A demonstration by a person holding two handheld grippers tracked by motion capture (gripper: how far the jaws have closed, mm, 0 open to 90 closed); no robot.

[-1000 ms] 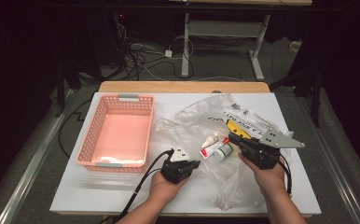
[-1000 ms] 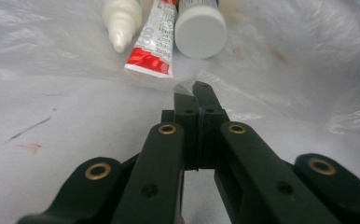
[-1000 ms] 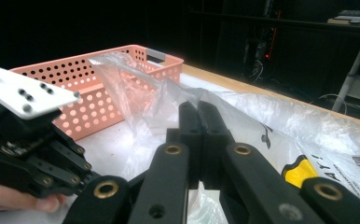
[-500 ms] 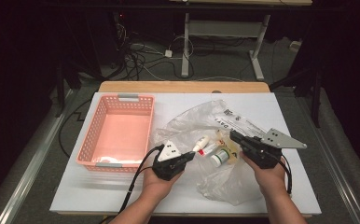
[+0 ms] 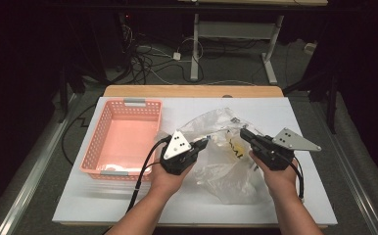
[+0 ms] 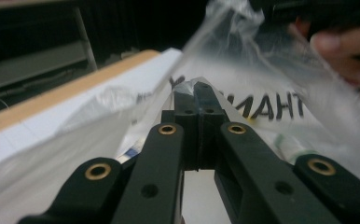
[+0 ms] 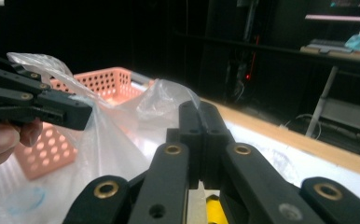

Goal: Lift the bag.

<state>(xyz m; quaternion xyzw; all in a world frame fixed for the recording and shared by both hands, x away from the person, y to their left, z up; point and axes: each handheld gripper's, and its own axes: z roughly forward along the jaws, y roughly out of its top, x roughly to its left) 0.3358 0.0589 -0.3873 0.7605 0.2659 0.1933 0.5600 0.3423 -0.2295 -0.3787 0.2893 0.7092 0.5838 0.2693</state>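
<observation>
Clear plastic bag [image 5: 221, 161], crumpled, lifted off the middle of the table between both grippers; its lower part rests on the white top. Dark print on the film, partly legible in the left gripper view as "…MANT" [image 6: 266, 103], the rest cut off by folds. Small items inside, one yellow [image 5: 234, 147], too blurred to identify.

Left gripper [image 5: 202, 144]: jaws pressed together with no gap, clamped on the bag's left edge, film draped over both jaws in the left gripper view. Grey three-cornered plate on top; black cable trailing back along the forearm.

Right gripper [image 5: 246, 134]: jaws likewise closed tight, pinching the bag's right upper edge; film bunched at the tips in the right gripper view, where the left gripper [image 7: 52, 109] also shows at far left against the bag [image 7: 103, 140].

Hands: left hand [image 5: 170, 176] and right hand [image 5: 275, 176] enter from the bottom edge, each wrapped round its gripper.

Basket [image 5: 101, 142], pink, perforated, with grey handles, on the table's left half, just beside the bag; inside looks bare.

Table [image 5: 285, 112]: white sheet over a wooden top, wood strip showing along the far edge.

Room: dark; cables [image 5: 153, 63] tangled on the floor beyond, a white desk frame [image 5: 236, 44] behind them
</observation>
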